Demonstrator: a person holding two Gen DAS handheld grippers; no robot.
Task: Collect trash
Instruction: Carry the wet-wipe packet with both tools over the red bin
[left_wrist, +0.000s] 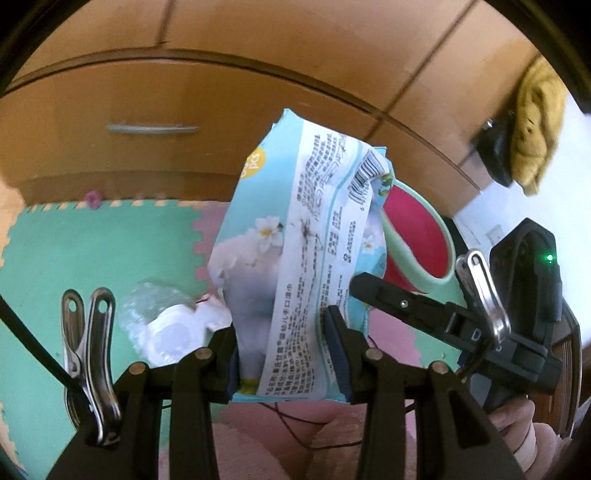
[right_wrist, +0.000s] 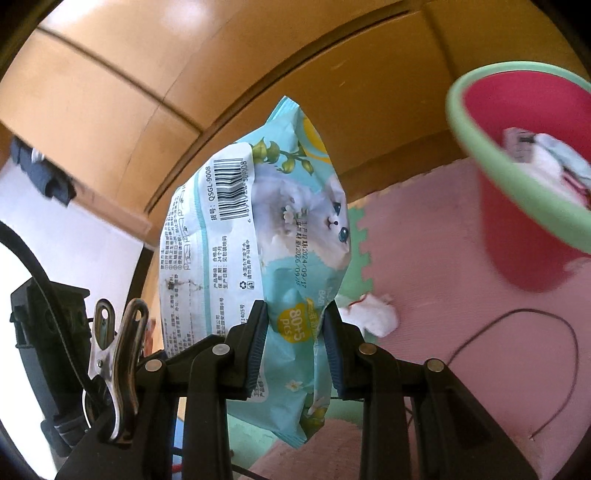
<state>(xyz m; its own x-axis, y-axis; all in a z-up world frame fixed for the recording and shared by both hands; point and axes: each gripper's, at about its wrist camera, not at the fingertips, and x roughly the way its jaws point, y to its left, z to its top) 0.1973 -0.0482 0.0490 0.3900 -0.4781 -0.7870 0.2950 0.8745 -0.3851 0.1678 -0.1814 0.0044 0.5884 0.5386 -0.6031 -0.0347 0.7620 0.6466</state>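
Pale-blue wipes pack (left_wrist: 295, 236) aloft — left gripper (left_wrist: 280, 354) and right gripper (right_wrist: 295, 347) angled downward, jaws clamped on it.

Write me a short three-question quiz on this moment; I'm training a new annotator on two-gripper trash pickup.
1. True or false: both grippers clamp the wet-wipes pack.
2. What colour is the bin's rim: A green, B black, C yellow?
3. What still lies on the foam mat beside the pack?

Key: 1 true: left gripper and right gripper each pinch it. 2 A. 3 A crumpled clear wrapper and a white tissue.
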